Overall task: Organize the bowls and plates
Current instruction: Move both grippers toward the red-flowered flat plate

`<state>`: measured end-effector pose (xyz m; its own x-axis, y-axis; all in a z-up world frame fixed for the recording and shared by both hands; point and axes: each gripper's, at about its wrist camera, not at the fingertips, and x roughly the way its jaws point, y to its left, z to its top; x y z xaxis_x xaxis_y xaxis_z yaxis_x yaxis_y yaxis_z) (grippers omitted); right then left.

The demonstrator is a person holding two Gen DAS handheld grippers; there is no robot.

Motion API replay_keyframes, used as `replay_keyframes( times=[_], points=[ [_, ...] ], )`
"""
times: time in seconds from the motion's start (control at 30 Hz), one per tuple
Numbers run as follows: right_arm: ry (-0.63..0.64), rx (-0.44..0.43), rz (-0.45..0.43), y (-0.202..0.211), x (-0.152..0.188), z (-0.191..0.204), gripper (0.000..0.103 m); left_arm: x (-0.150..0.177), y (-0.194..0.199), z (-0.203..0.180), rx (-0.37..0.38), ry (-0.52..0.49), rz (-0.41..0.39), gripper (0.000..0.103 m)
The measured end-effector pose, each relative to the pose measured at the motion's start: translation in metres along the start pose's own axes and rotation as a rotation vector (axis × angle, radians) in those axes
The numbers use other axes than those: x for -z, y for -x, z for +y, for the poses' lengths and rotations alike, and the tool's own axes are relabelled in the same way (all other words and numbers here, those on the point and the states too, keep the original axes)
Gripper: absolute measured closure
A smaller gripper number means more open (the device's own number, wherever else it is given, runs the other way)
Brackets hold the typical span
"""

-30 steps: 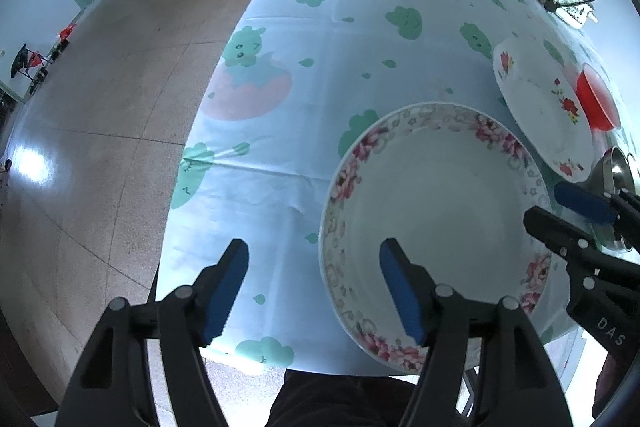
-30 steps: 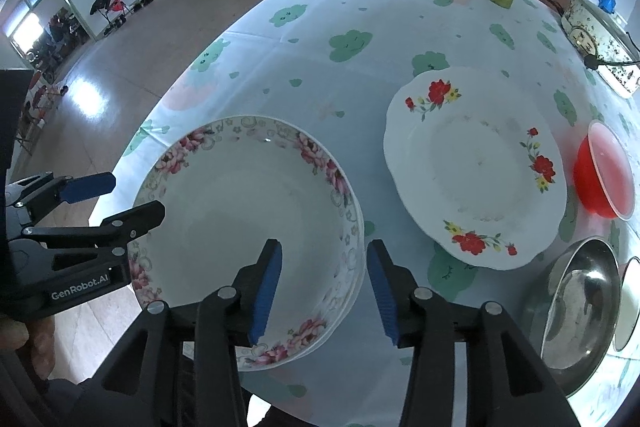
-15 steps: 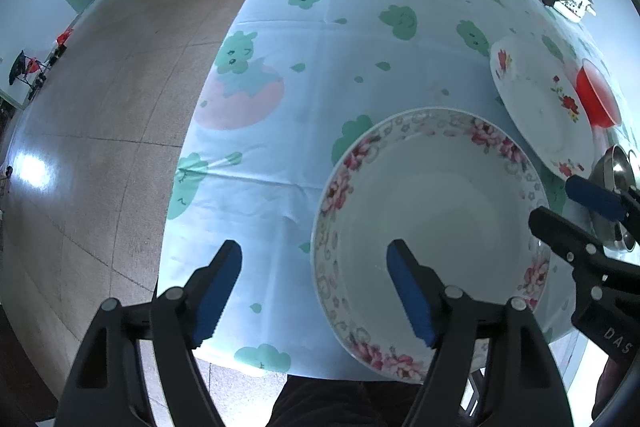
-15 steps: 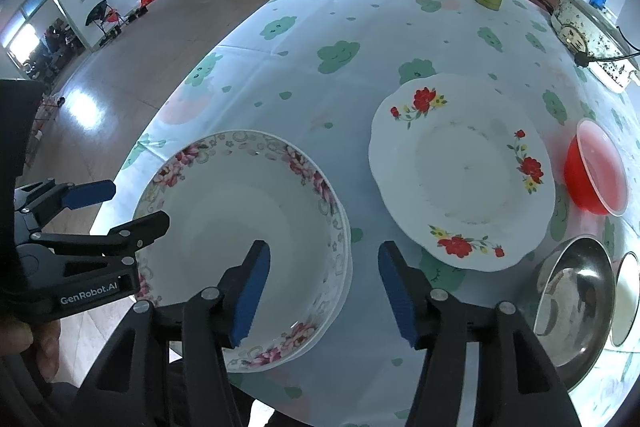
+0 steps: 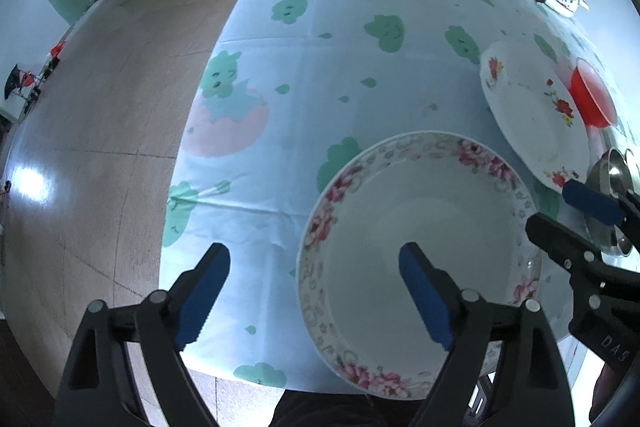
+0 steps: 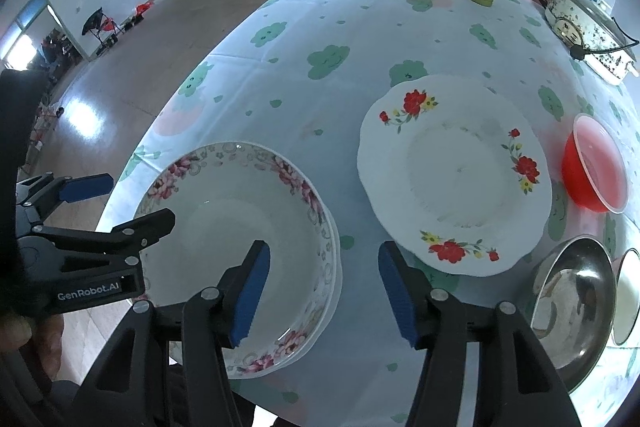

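- Tiled floor and a long wooden counter lie behind the table [image 6: 360, 39], which wears a pale cloth printed with green clouds; dishes gather at its near end, within easy reach of both hands.
- At 7 o'clock in the right wrist view sits the pink-flowered plate [image 6: 240, 227]. A second rim peeks out beneath its right edge, so it seems to rest on another like it, a stack begun close to the table's near edge.
- At 3 o'clock from that stack, apart from it, lies the red-flowered plate [image 6: 452, 179], flat and alone; likely the next piece to be gathered.
- Further toward 3 o'clock stands the red bowl [image 6: 596, 167], and at 5 o'clock the steel bowl [image 6: 572, 303], with a white dish just beside it at the frame edge, barely visible. Bowls sit apart from the plates, which suits sorting by kind.
- Left tool [image 5: 312, 291]: its jaws are opening, one finger over the bare cloth, the other above the plate's hollow; the plate's left rim lies between them but the pads do not press on it, so it reads as letting go.
- Right tool [image 6: 324, 287]: jaws apart, straddling the stack's right rim without touching, nothing held.
- Both tools point steeply down at the stack's opposite edges, probably because a wide plate is steadier carried from two sides.
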<state>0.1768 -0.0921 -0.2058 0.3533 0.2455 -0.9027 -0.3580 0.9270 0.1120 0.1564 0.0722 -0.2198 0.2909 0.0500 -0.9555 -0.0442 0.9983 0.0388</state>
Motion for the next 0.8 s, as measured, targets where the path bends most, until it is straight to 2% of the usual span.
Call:
replay_keyframes(
  times=[0.33, 0.8],
  points=[
    [-0.081, 0.023, -0.023, 0.011, -0.006, -0.03, 0.044, -0.026, 0.002, -0.016, 0.043, -0.041, -0.004, 0.015],
    [-0.237, 0.133, -0.045, 0.027, -0.009, -0.096, 0.044, -0.063, -0.004, -0.067, 0.118, -0.178, -0.01, 0.015]
  ],
)
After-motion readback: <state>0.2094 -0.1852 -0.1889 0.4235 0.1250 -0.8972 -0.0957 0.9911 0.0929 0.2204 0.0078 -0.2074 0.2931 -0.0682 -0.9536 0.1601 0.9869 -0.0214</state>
